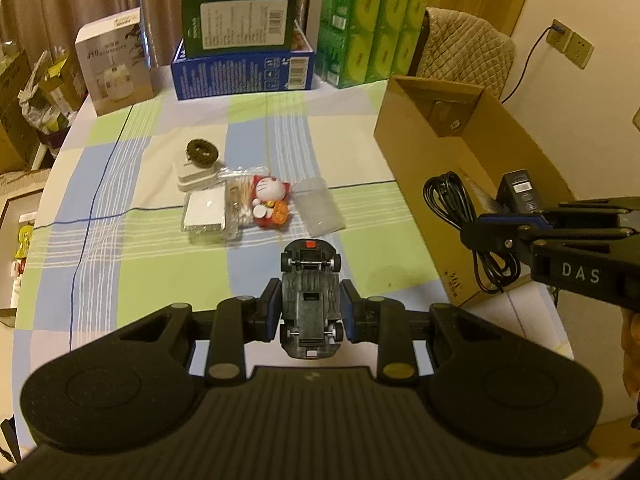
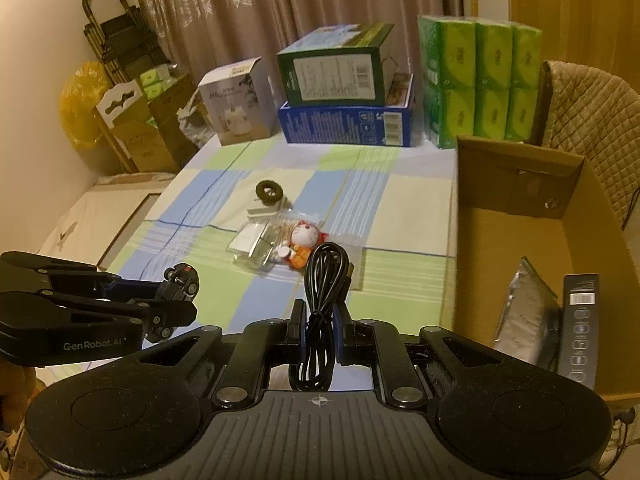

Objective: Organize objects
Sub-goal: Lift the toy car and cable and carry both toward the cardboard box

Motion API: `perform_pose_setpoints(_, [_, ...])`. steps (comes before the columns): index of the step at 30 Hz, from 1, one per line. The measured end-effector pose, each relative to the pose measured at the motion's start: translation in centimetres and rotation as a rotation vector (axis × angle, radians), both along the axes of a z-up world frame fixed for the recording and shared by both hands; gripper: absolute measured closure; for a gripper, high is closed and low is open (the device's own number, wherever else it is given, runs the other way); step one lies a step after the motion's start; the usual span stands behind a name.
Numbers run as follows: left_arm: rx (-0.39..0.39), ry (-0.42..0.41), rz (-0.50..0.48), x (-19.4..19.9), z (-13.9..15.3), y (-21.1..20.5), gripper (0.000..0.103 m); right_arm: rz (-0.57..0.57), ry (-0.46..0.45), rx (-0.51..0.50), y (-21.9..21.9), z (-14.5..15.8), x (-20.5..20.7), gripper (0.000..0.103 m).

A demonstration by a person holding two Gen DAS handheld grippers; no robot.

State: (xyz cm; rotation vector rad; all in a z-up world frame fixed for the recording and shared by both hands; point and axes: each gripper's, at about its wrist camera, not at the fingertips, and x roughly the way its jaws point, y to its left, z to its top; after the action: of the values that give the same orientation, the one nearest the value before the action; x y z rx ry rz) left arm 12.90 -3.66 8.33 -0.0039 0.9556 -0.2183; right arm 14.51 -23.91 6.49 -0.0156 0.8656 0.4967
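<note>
Two grippers are up above the checked tablecloth [image 1: 132, 208], each loaded. Left gripper [image 1: 309, 312], bottom centre of its own view: fingers clamped on a toy car [image 1: 310, 300], underside up, wheels showing, clear of the cloth. Right gripper [image 2: 318, 320], bottom centre of its view: fingers closed on a coiled black cable [image 2: 320, 280], loop standing above the fingers, tail hanging below.

Cardboard box [image 2: 516, 220] at right of the right-wrist view, open top; a silver pouch [image 2: 520, 320] and a dark slim box [image 2: 580, 320] lean inside.

Mid-table cluster, centre of the left-wrist view: cat doll [image 1: 269, 200], clear plastic case [image 1: 208, 216], white box [image 1: 196, 174] with a dark ring [image 1: 202, 152] on top, clear bag [image 1: 320, 208].
</note>
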Motion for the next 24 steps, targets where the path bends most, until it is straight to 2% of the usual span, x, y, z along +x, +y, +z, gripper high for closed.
perform_pose_setpoints(12, [-0.013,-0.024,-0.038,-0.4,1.3,-3.1,0.078,-0.030,-0.034,0.002,-2.6,2.0,-1.0,0.094])
perform_pose_setpoints(24, [-0.026,-0.029,-0.082,0.7,1.5,-7.1,0.078,-0.080,-0.045,-0.002,-6.3,2.4,-0.6,0.094])
